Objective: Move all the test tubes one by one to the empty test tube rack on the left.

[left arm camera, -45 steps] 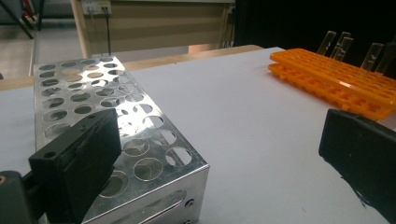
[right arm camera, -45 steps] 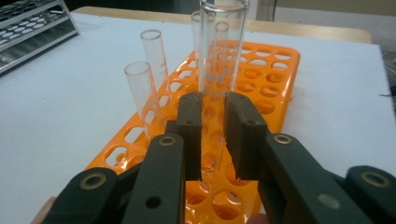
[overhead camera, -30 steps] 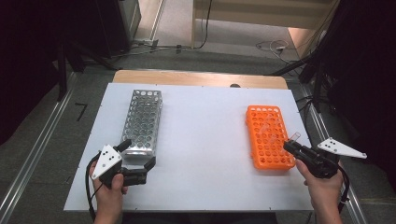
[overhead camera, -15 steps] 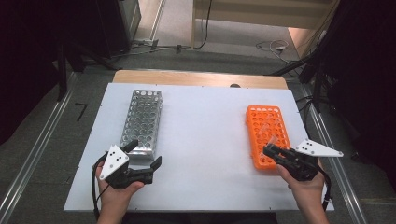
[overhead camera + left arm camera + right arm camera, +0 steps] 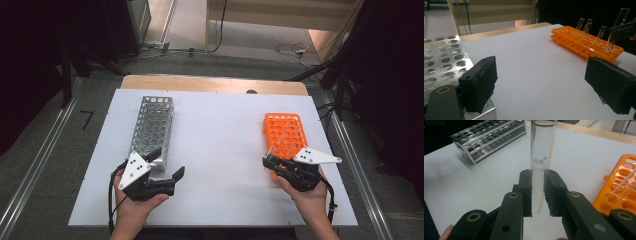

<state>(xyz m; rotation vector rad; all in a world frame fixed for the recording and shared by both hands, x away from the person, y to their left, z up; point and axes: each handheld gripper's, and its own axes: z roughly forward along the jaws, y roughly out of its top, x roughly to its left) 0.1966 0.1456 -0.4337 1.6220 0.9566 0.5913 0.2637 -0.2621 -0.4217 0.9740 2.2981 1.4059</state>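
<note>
Now that my right hand-held gripper (image 5: 538,192), clenched on a glass test tube (image 5: 541,157), has drawn clear of the orange rack (image 5: 284,132), the transfer is underway. My left hand-held gripper (image 5: 167,167), empty, its jaws just closing slightly, waits beside the metal rack (image 5: 152,125) on the counter (image 5: 220,150).

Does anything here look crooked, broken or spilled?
Nothing is broken or spilled. The glass tubes in the orange rack lean instead of standing straight. The right gripper holds one tube upright over the table. The metal rack looks empty.
</note>
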